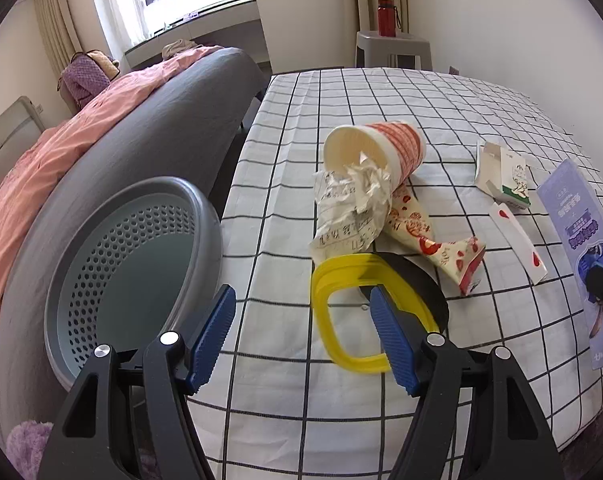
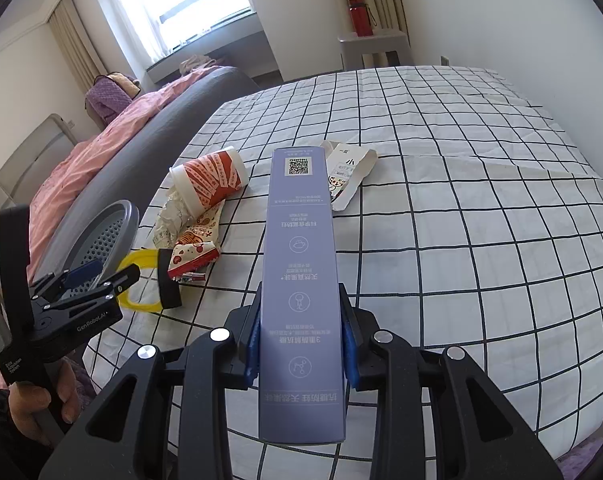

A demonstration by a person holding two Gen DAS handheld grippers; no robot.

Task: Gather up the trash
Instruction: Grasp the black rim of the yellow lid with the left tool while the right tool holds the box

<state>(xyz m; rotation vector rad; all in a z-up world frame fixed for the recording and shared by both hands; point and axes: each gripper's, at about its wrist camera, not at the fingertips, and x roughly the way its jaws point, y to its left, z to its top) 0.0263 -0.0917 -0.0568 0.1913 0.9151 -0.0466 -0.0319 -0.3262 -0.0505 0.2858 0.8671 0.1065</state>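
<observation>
Two grippers in play. Right gripper (image 2: 301, 344) is clamped on the purple box (image 2: 299, 264), which runs forward between its pads above the table (image 2: 481, 240). Left gripper (image 1: 301, 336) is spread wide at the table's left edge, one finger through the yellow lid (image 1: 341, 312); basket (image 1: 133, 268) just left.

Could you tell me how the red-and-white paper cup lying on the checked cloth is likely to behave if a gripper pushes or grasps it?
The paper cup lies on its side, so a push would probably roll it in a curve. It looks thin-walled and light, likely to crush under a firm squeeze. The crumpled paper spilling from its mouth may drag along or fall out.
</observation>
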